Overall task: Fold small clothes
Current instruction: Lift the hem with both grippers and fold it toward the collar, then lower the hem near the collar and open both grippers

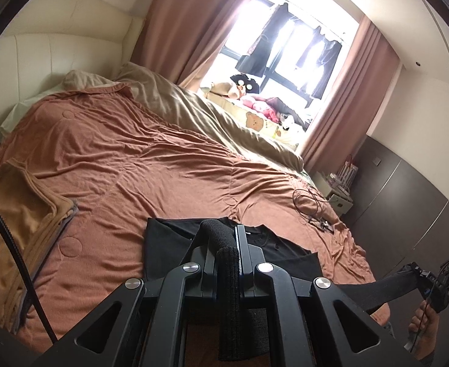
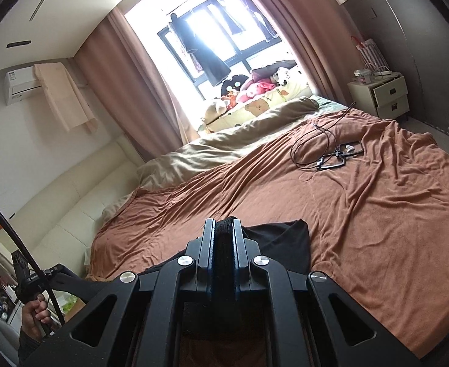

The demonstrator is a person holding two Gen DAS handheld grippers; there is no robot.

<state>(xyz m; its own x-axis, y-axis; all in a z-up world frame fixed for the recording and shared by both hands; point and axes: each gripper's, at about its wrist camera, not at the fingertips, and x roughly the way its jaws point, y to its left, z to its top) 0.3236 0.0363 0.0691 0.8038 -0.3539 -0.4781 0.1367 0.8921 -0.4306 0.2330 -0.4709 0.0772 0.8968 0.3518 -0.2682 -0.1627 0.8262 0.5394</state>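
Note:
A black garment lies on the rust-brown bedspread near the bed's front edge. My left gripper is shut on a fold of the black fabric and holds it above the bed. My right gripper is also shut on black fabric, with the rest of the garment spread just beyond it. In the left wrist view the right gripper shows at the far right with a stretch of black cloth running to it. The left gripper shows at the lower left of the right wrist view.
A tan folded blanket lies on the bed's left side. A black cable and small frames lie on the bedspread's far right. A beige duvet, soft toys, a nightstand and dark wardrobe doors stand around.

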